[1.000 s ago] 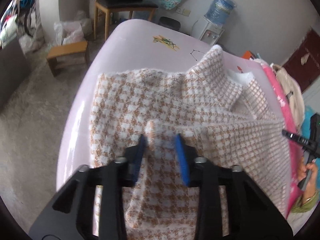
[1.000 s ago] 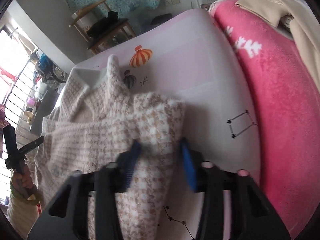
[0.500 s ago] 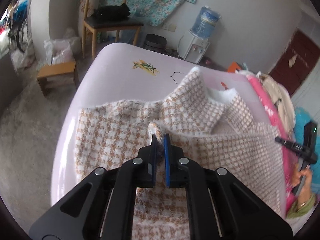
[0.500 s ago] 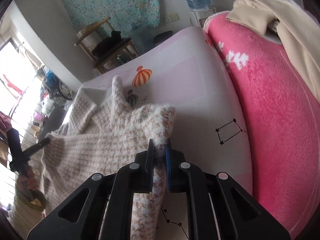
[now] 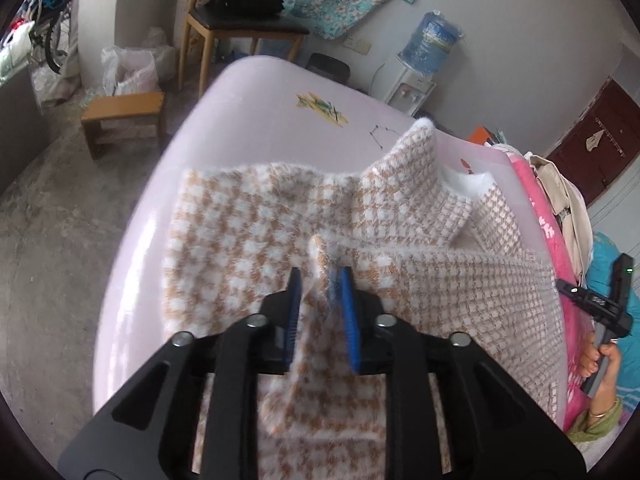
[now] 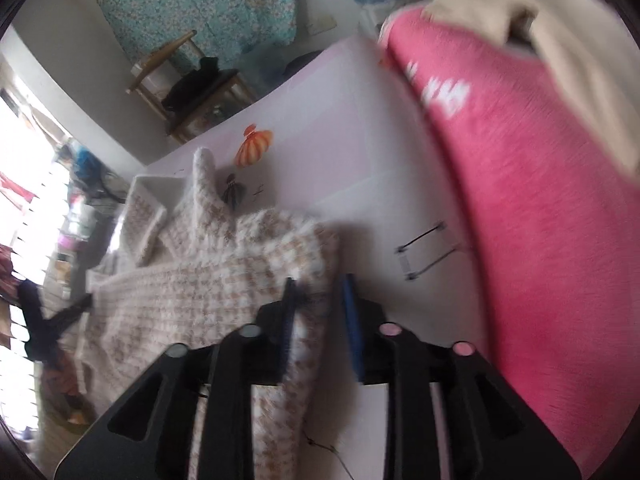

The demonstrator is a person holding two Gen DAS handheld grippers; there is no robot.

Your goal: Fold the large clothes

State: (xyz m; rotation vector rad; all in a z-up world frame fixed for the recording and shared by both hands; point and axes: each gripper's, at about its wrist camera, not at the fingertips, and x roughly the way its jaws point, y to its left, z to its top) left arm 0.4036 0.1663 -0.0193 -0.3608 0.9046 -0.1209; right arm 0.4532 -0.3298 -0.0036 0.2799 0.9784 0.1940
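A fuzzy beige-and-white houndstooth coat (image 5: 248, 232) lies spread on the pale pink bed sheet (image 5: 260, 112), collar toward the far end. My left gripper (image 5: 320, 280) stands over its near left part. Its jaws are opening, and a pinched ridge of the cloth still stands loosely between the blue pads. In the blurred right wrist view the coat (image 6: 208, 288) shows a folded corner. My right gripper (image 6: 320, 284) is also opening there; the cloth edge rests against its left finger (image 6: 289, 300), clear of the right one.
A pink fleece blanket (image 6: 540, 240) with a beige garment (image 6: 520, 8) on it borders the bed's right side. Beyond the bed stand a wooden chair (image 5: 240, 28), a low stool (image 5: 124, 108) and a water dispenser (image 5: 416, 64). A hand (image 5: 600, 356) holds the right gripper's handle.
Half a second ago both grippers were shut on pinches of the coat; now both pairs of jaws have parted and the cloth sits slack between them. The right view has become blurred.
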